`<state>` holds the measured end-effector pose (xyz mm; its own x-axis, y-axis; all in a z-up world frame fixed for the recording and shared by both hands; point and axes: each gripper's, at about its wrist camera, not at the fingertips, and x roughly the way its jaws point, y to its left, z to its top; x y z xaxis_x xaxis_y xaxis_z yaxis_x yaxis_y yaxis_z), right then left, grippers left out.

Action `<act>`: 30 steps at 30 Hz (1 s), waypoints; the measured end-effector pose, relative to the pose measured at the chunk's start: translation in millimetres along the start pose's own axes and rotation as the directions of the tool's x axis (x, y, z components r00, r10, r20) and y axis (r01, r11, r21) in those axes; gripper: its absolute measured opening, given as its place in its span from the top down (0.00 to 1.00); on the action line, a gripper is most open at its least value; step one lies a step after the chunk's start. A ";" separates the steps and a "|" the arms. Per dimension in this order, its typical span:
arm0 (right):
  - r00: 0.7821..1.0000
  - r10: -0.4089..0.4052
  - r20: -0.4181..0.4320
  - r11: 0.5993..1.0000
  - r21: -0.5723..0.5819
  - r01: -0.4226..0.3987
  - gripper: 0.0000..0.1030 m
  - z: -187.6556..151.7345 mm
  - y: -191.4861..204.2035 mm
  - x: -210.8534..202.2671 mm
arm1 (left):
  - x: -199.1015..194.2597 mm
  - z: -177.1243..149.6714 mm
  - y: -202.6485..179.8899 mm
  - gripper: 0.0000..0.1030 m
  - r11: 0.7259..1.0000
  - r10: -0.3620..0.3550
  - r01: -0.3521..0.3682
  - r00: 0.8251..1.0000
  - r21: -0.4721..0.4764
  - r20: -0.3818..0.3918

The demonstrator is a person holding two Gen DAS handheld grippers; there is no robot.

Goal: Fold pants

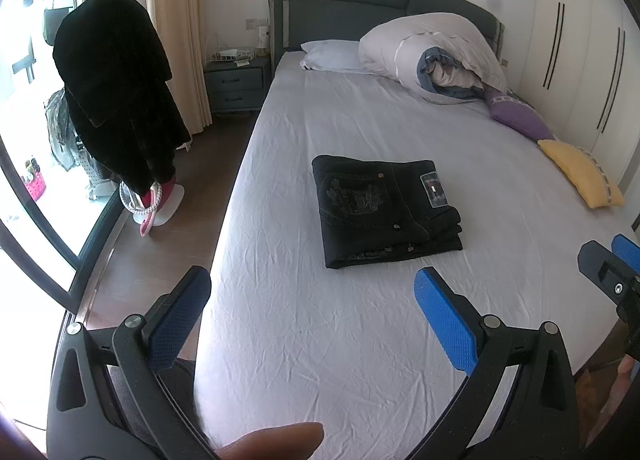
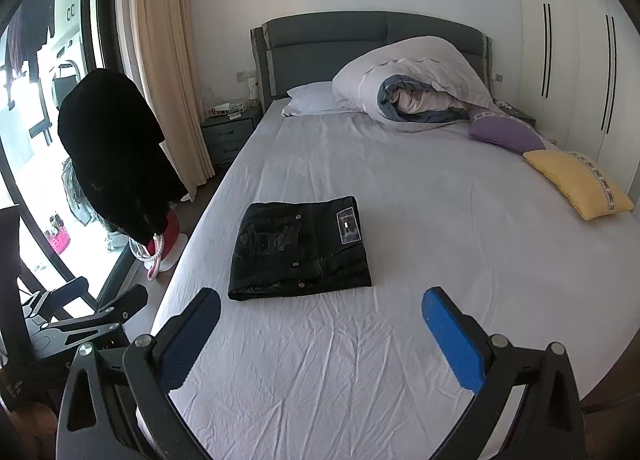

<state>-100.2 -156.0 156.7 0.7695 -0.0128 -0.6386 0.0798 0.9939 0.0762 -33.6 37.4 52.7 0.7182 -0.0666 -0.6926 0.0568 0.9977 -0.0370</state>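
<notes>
- Black denim pants [image 1: 386,209], folded into a compact rectangle, lie on the white-sheeted bed [image 1: 320,340].
- Left tongs [image 1: 312,324] gape empty above the sheet.
- Right tongs [image 2: 320,334] likewise spread, holding nothing.

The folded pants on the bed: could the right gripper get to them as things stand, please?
Probably yes. The right gripper is open and empty, facing the folded pants, with only bare sheet between them. The yellow pillow lies well off to the side.

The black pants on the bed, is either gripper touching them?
Apart. In the right wrist view, bare sheet separates the folded pants from the open right gripper; the left gripper likewise.
</notes>
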 end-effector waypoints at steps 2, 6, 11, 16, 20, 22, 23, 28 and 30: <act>1.000 0.001 -0.003 1.000 0.000 -0.001 0.00 0.2 0.0 0.8 | 1.1 0.0 -0.2 0.00 1.000 0.001 -0.001 1.000 0.001 0.000; 1.000 0.002 -0.007 1.000 0.000 -0.002 0.00 0.1 0.6 2.3 | 0.6 -0.7 -0.3 0.00 1.000 0.001 -0.001 1.000 0.000 -0.001; 1.000 0.005 -0.013 1.000 0.001 -0.005 0.00 -2.4 0.3 4.8 | 5.2 -3.5 -1.8 0.00 1.000 0.004 -0.004 1.000 0.004 -0.006; 1.000 0.008 -0.018 1.000 0.004 -0.008 0.00 -4.8 0.7 6.6 | 5.4 -4.6 -1.9 0.00 1.000 0.003 -0.003 1.000 0.005 -0.008; 1.000 0.009 -0.021 1.000 0.007 -0.009 0.00 -6.8 1.2 7.8 | 5.5 -5.2 -1.7 0.00 1.000 0.004 -0.004 1.000 0.005 -0.009; 1.000 0.010 -0.023 1.000 0.007 -0.009 0.00 -7.1 2.0 7.9 | 5.5 -5.0 -1.8 0.00 1.000 0.005 -0.005 1.000 0.006 -0.010; 1.000 0.010 -0.024 1.000 0.007 -0.010 0.00 -7.7 2.3 8.3 | 5.5 -5.2 -1.8 0.00 1.000 0.005 -0.005 1.000 0.006 -0.010; 1.000 0.010 -0.023 1.000 0.008 -0.009 0.00 -7.9 2.6 8.1 | 7.4 -6.5 -0.6 0.00 1.000 0.004 -0.004 1.000 0.009 -0.013; 1.000 0.009 -0.024 1.000 0.008 -0.009 0.00 -7.9 2.6 8.1 | 7.6 -6.7 0.1 0.00 1.000 0.004 -0.003 1.000 0.009 -0.013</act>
<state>-98.7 -152.6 145.7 0.7549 -0.0015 -0.6558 0.0782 0.9931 0.0877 -32.7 37.1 42.6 0.7095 -0.0629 -0.7019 0.0607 0.9978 -0.0280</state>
